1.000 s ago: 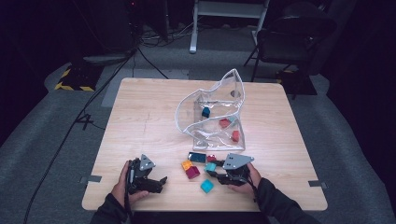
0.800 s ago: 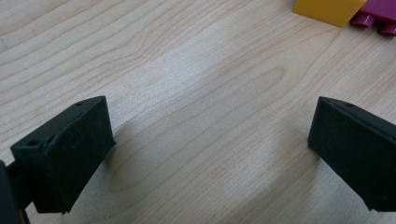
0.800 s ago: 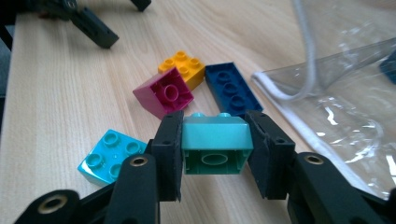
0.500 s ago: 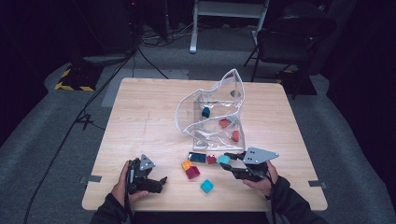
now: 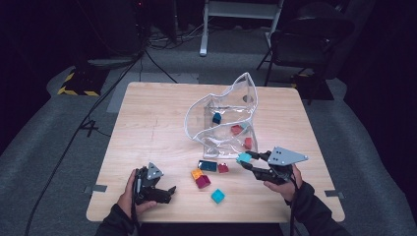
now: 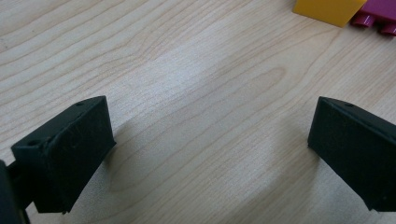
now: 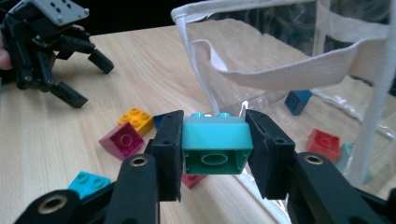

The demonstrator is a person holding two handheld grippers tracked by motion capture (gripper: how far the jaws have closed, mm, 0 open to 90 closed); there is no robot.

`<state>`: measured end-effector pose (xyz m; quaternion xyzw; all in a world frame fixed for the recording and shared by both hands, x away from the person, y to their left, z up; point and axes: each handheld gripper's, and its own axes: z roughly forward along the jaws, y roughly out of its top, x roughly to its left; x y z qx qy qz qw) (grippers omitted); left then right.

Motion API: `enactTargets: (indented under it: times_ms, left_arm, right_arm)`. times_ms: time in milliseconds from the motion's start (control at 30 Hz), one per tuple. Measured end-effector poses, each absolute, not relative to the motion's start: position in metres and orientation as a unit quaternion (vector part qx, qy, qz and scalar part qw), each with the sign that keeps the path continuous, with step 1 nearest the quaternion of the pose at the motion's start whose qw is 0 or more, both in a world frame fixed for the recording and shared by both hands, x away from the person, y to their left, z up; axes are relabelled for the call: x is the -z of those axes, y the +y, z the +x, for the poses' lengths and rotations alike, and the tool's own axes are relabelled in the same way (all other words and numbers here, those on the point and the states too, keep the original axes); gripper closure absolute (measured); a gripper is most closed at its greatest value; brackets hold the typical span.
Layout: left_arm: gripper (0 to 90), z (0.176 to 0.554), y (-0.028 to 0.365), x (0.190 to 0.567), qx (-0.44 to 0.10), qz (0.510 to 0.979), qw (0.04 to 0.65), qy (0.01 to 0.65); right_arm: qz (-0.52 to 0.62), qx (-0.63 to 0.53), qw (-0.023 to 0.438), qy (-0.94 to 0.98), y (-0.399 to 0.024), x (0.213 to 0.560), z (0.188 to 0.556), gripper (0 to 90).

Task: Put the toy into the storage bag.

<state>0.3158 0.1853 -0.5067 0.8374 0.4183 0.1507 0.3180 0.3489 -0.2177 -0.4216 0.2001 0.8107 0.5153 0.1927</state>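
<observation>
since a second ago the right gripper [image 5: 244, 158] has lifted off the table [image 5: 147, 123] and swung toward the bag [image 5: 223, 115], carrying the teal brick [image 5: 243, 158] that it clenches; the left gripper [image 5: 169, 191] has kept its place near the front edge. the table has wide bare wood along its left half and behind the bag, and a narrower strip between the right gripper and the right edge. the clear bag stands right of centre, its white-trimmed mouth gaping toward the person, and holds a dark blue brick [image 5: 217, 117], two red bricks [image 5: 237, 129] and a pale teal one beside them. the held teal brick hangs just in front of the bag's mouth, above the table; in the right gripper view it sits squarely between the pads, studs pointing away. the left gripper rests low with its jaws released and wide apart, only bare wood between them. loose on the table between the two grippers lie a blue brick [image 5: 207, 165], a small red brick [image 5: 223, 167], an orange brick [image 5: 196, 174], a magenta brick [image 5: 202, 181] and a cyan brick [image 5: 218, 196] nearest the front edge.
</observation>
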Motion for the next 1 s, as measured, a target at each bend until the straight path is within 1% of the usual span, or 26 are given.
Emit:
enactTargets:
  times_ms: [633,1000]
  left_arm:
    - [0.5,0.314,0.186,0.507,-0.151,0.835,0.317,0.424]
    - [0.5,0.314,0.186,0.507,-0.151,0.835,0.317,0.424]
  right_arm:
    - [0.199,-0.536,0.231,0.787,-0.227,0.373,0.361,59.3]
    - [0.202,-0.548,0.251,0.772,-0.224,0.343,0.372,59.3]
